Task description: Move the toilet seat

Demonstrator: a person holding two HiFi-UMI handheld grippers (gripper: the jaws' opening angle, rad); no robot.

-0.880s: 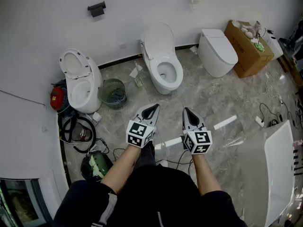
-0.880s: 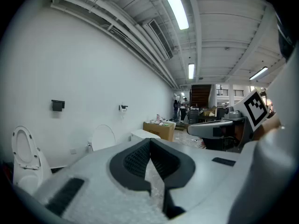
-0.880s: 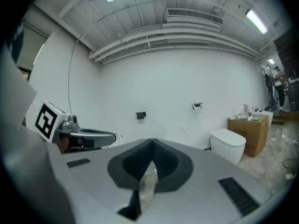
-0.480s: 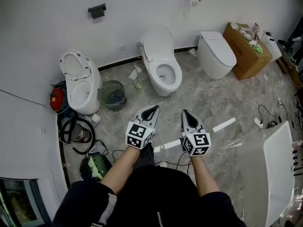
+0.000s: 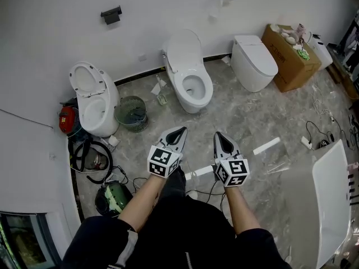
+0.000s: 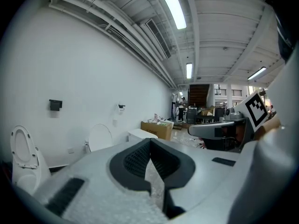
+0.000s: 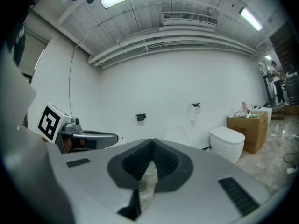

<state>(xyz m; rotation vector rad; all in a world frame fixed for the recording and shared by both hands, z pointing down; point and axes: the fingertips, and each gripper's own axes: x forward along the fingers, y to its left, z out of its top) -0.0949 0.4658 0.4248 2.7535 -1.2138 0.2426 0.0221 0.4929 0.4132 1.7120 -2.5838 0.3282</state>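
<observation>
Both claws clenched, empty — left gripper and right gripper held side by side, well short of the 3 toilets; the middle toilet has its seat up.

A green mesh waste basket stands on the marble floor ahead of you, close to the back wall. Along the floor's left edge you have a red object, a coil of black hose and, nearest you, a green item. A cardboard box sits in the far right corner with small things on top. A black bracket hangs on the wall. A white strip lies on the floor to your right.
</observation>
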